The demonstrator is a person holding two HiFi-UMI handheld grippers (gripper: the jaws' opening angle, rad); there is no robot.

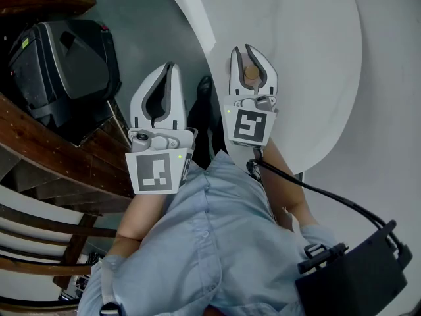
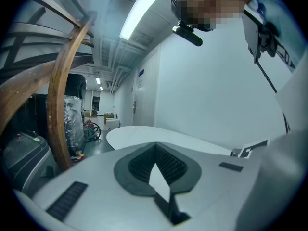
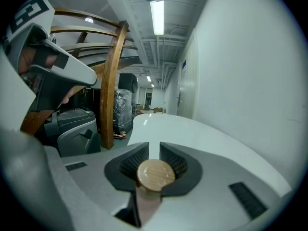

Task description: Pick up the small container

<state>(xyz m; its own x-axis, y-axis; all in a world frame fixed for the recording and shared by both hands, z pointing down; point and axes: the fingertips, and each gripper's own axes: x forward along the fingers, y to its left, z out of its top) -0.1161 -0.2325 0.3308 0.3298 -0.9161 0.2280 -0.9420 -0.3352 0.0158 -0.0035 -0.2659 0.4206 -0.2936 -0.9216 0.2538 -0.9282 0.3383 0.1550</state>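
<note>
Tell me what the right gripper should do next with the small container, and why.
Probably raise the right gripper a little, straight up. Its jaws appear to be closed against the small container, whose wooden lid sits between the pads, over the white table. A short lift would show whether the grip holds before moving further.
</note>
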